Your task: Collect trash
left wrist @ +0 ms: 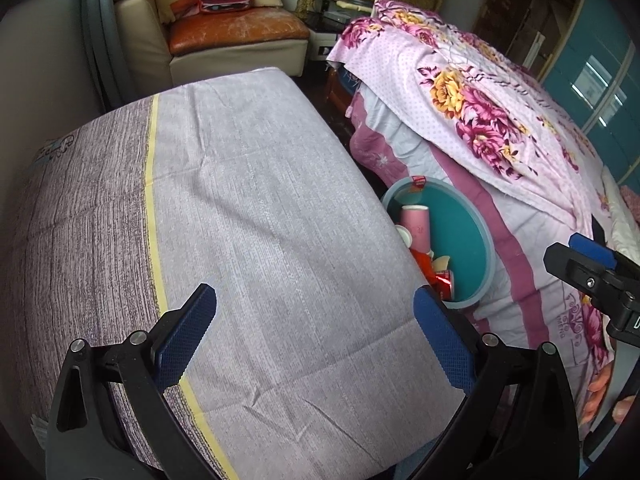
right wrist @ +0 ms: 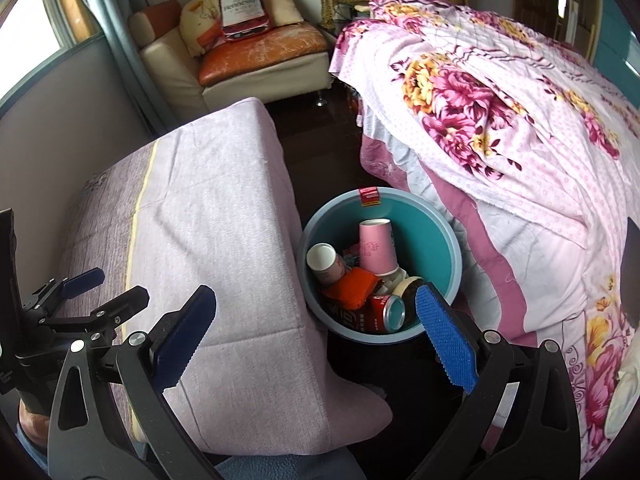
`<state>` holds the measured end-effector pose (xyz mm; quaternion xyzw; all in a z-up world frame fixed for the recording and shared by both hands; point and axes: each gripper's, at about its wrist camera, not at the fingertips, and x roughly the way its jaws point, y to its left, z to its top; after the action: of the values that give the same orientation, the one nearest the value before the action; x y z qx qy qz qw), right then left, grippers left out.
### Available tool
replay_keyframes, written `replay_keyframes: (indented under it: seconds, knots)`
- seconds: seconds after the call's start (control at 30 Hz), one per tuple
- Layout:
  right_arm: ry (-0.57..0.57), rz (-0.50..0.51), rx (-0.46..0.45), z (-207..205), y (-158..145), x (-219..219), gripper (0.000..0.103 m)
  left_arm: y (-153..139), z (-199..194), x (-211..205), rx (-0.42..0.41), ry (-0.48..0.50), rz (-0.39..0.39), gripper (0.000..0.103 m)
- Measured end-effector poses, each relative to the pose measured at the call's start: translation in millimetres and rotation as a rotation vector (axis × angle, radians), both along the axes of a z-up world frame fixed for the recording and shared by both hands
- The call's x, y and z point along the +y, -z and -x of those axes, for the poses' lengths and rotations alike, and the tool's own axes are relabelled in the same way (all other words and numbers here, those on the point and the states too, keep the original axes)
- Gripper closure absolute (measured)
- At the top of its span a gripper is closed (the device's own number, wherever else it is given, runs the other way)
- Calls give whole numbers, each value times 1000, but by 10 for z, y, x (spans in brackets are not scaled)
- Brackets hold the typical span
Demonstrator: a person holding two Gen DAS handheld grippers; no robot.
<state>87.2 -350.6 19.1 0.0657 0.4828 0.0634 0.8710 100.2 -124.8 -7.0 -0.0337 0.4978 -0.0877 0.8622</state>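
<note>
Round teal bin point(right wrist: 436, 240) on floor between cloth-covered table point(right wrist: 224, 220) and bed point(right wrist: 520, 160), holds pink cup point(right wrist: 375, 246), white cup point(right wrist: 322, 260), orange wrapper point(right wrist: 352, 286), red can point(right wrist: 384, 314). Left gripper point(left wrist: 314, 336) wide, empty; right gripper point(right wrist: 316, 336) wide, empty.

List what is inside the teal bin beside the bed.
In the teal bin: a pink paper cup, a white paper cup, an orange wrapper, a red can and a dark round lid or tub. Anything beneath this pile is hidden.

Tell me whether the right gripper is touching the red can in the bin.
Apart. In the right wrist view the right gripper is open and empty above the bin, and the red can lies inside it among paper cups, well beyond the fingertips.
</note>
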Motion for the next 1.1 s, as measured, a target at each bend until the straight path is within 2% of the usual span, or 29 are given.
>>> replay_keyframes:
  seconds: [0.27,1.1]
  knots:
    - [-11,-8,1,3,-15,77,7,17,-1,37,-4,-17,-2,4]
    - [12,-24,45,-137,197,-15,7,205,-51,-81,10,10,-49,4]
